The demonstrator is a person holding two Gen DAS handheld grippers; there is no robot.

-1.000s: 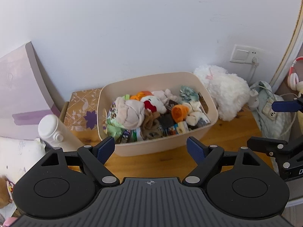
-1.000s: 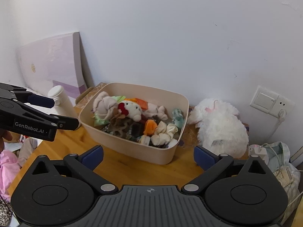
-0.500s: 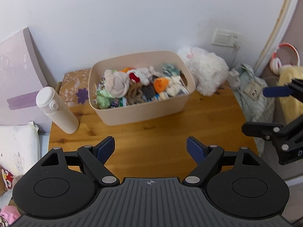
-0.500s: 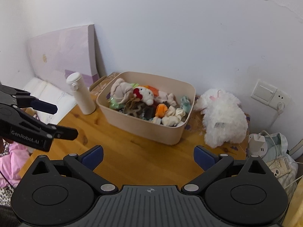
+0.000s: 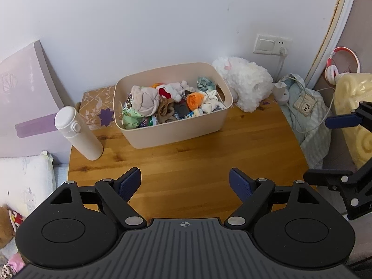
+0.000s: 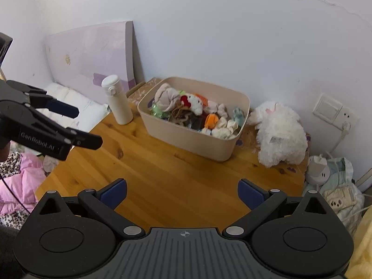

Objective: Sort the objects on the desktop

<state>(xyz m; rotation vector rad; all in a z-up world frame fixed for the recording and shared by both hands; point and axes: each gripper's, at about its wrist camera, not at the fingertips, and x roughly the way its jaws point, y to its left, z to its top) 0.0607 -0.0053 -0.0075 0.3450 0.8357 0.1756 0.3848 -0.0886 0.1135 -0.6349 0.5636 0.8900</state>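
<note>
A home bedroom: plush toy (image 5: 244, 86), pillow (image 5: 25, 179) and headphones (image 5: 341, 65) surround a wooden table (image 5: 186, 158).

Both views are evenly lit by soft, diffuse daylight, and only faint shadows are cast. A mild sheen is seen on the desk (image 5: 193, 162). Strong fisheye bending is shown at the edges, with dark vignetted corners. The wall (image 6: 209, 34) is rendered bright but not blown out. Focus is kept sharp throughout.

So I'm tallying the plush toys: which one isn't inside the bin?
The big white fluffy plush, lying on the table beside the beige bin; the others are piled inside.
</note>
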